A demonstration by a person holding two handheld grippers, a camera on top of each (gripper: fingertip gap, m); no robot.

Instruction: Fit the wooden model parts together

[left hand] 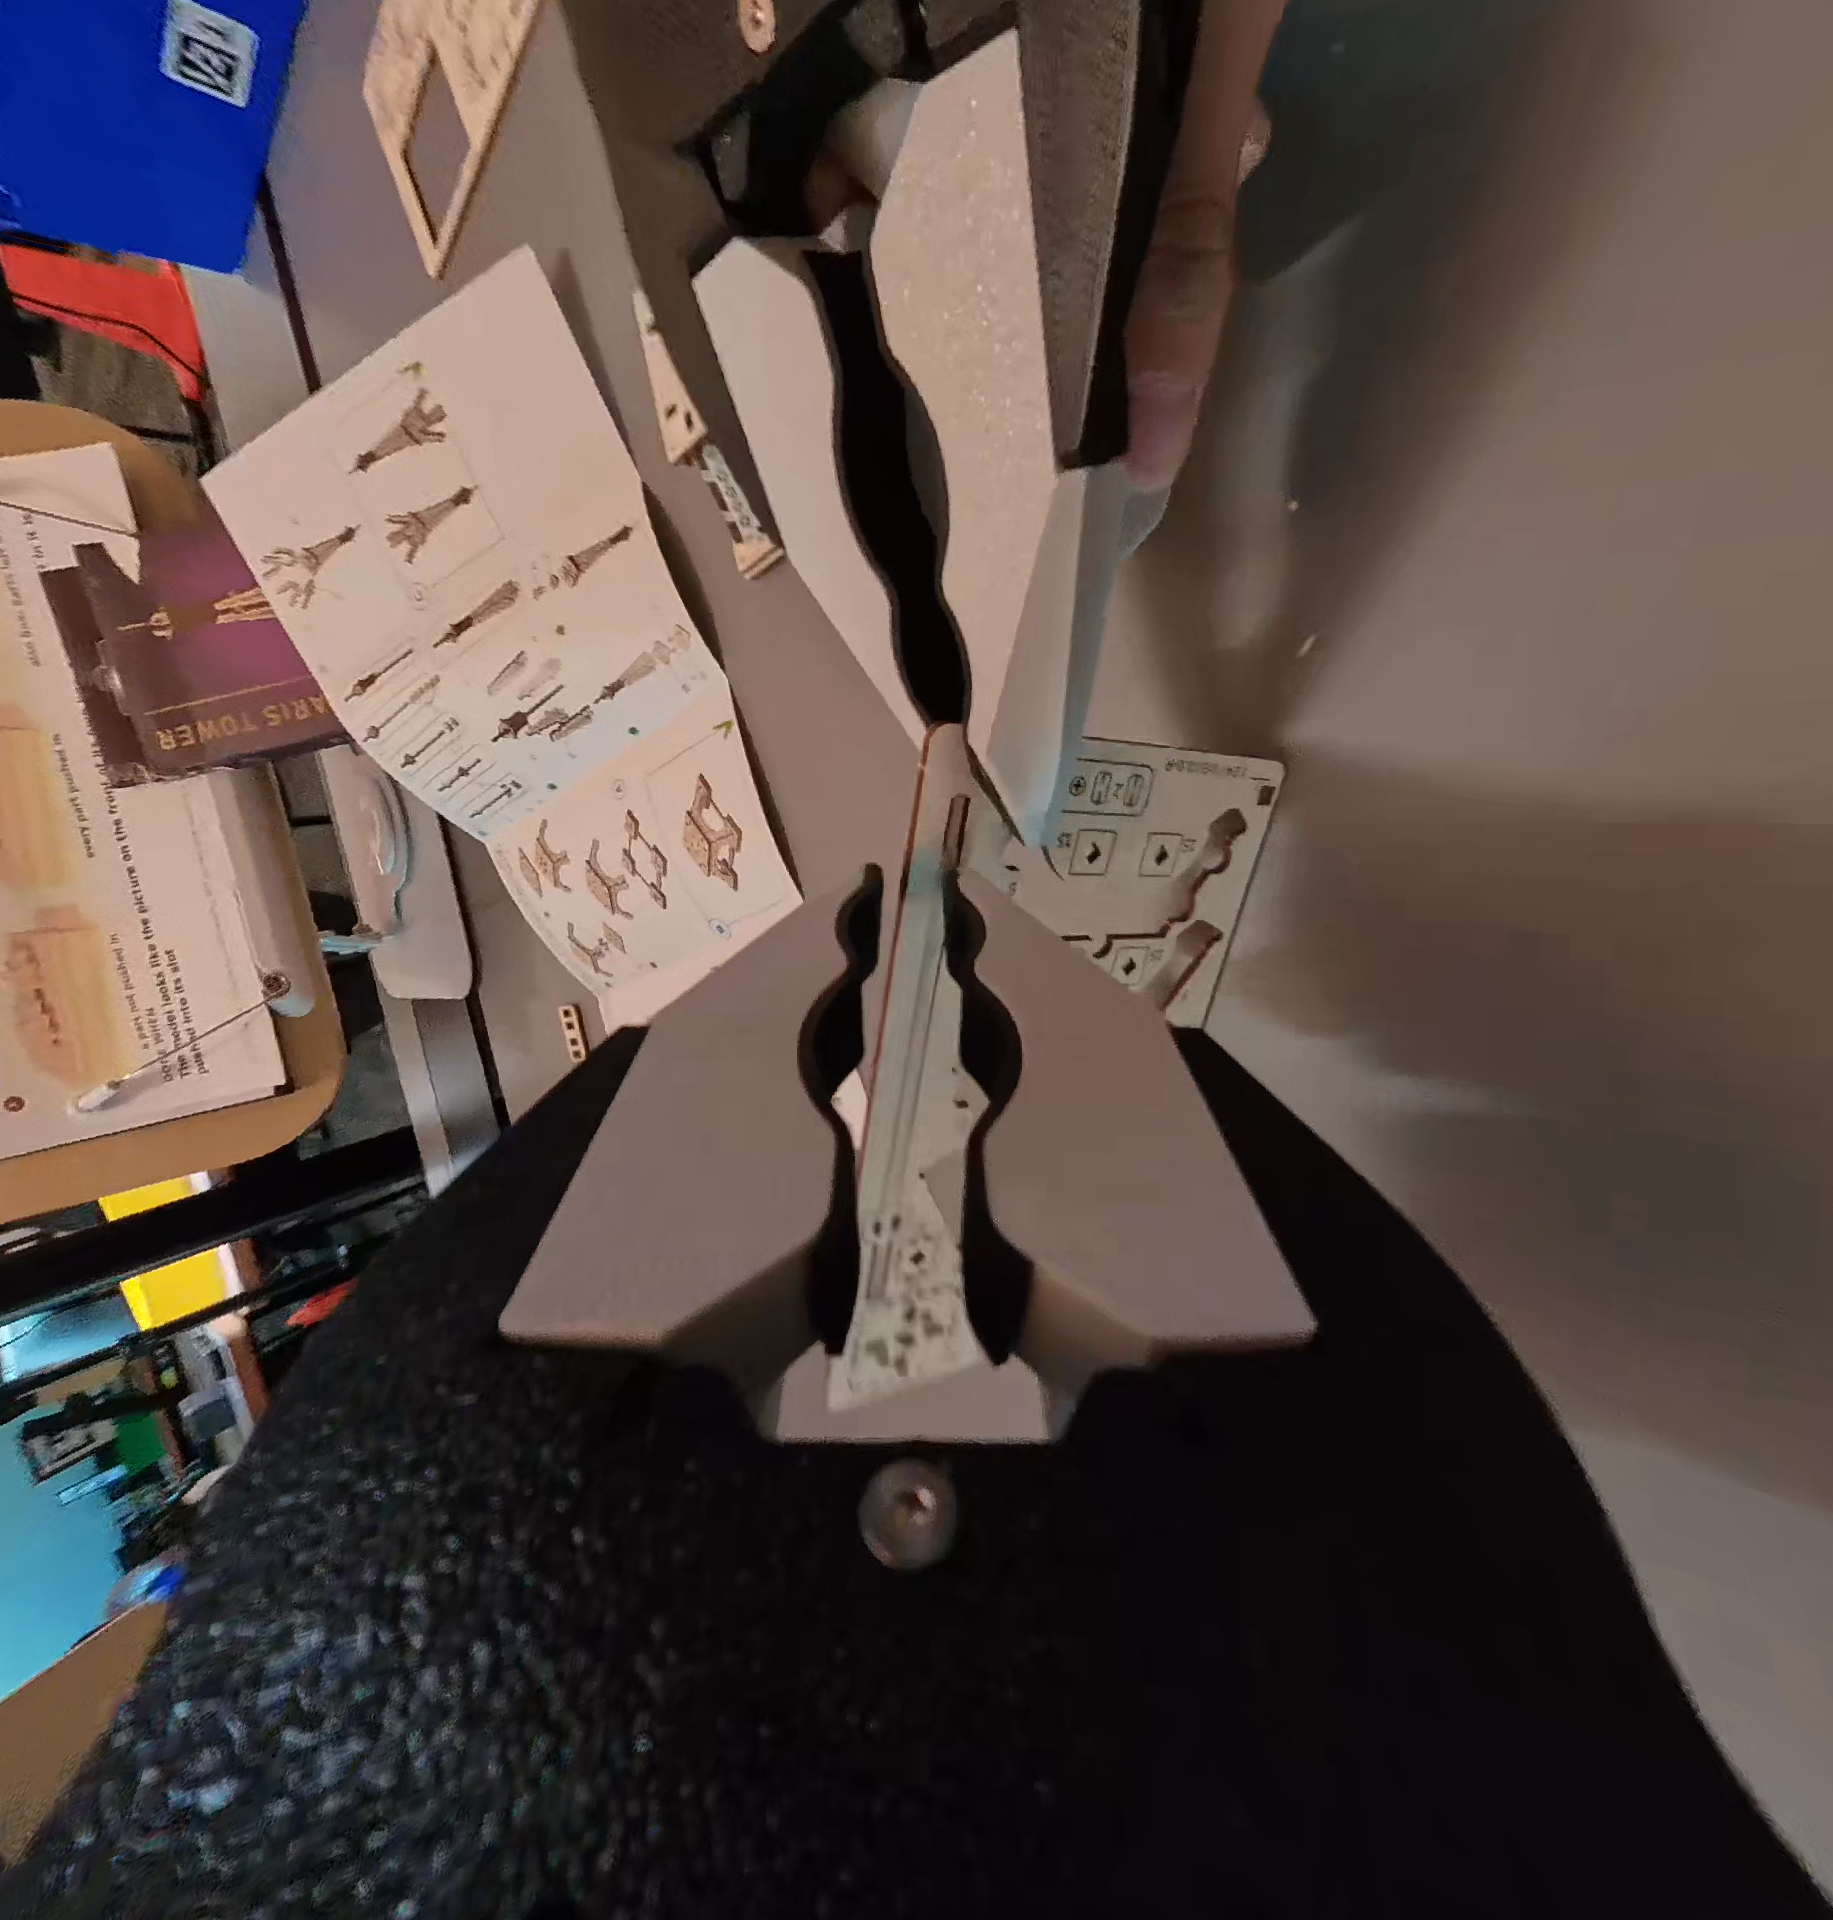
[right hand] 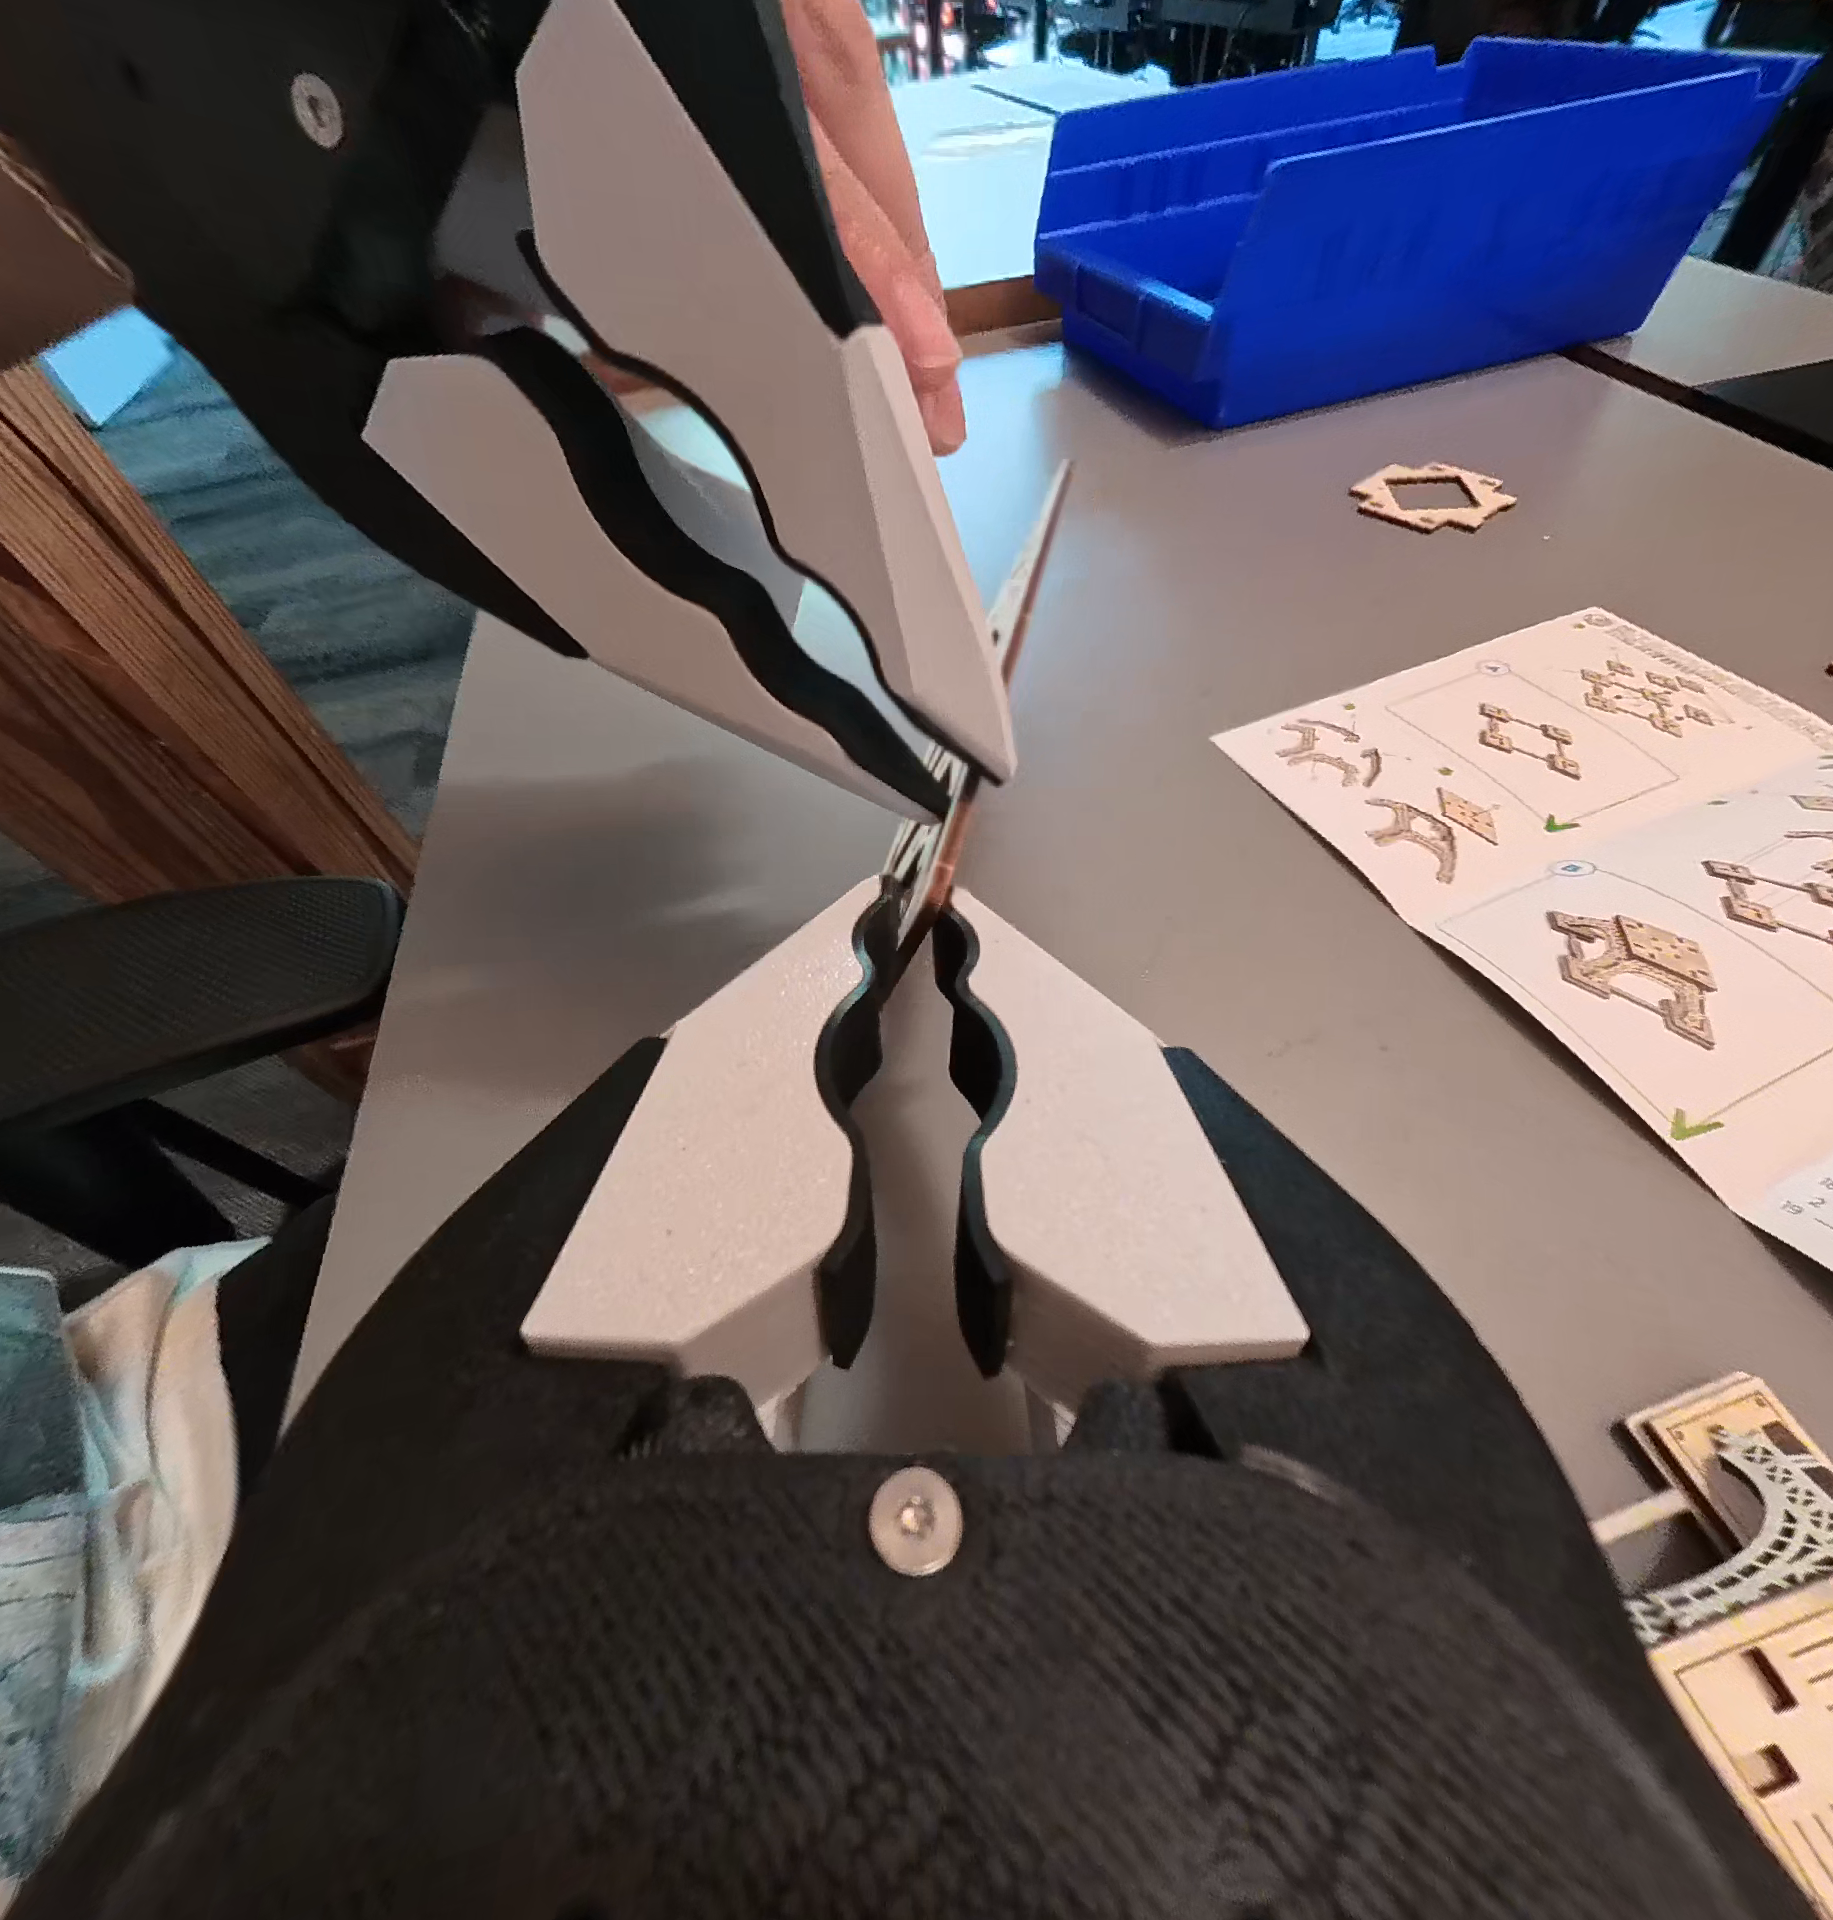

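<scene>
A long thin wooden tower part point(left hand: 907, 1164) with a lattice print lies edge-on between the fingers of my left gripper point(left hand: 920, 885), which is shut on it along most of its length. My right gripper point(left hand: 979, 764) comes in from the top and pinches the part's far tip. In the right wrist view my right gripper point(right hand: 917, 909) is shut on the near end of the same part point(right hand: 1037, 551). My left gripper point(right hand: 969, 795) reaches in from the upper left and clamps the part right behind it. Both hold it above the grey table point(right hand: 1203, 644).
An instruction sheet point(right hand: 1577, 883) lies to the right and also shows in the left wrist view point(left hand: 496, 644). A blue bin point(right hand: 1390, 229) stands at the back. A square wooden frame part point(right hand: 1431, 497), punched part sheets point(right hand: 1764, 1621) point(left hand: 1151, 873) and a clipboard point(left hand: 112, 831) lie around. A chair armrest point(right hand: 164, 987) is on the left. Left and right tips are no more than a few centimetres apart.
</scene>
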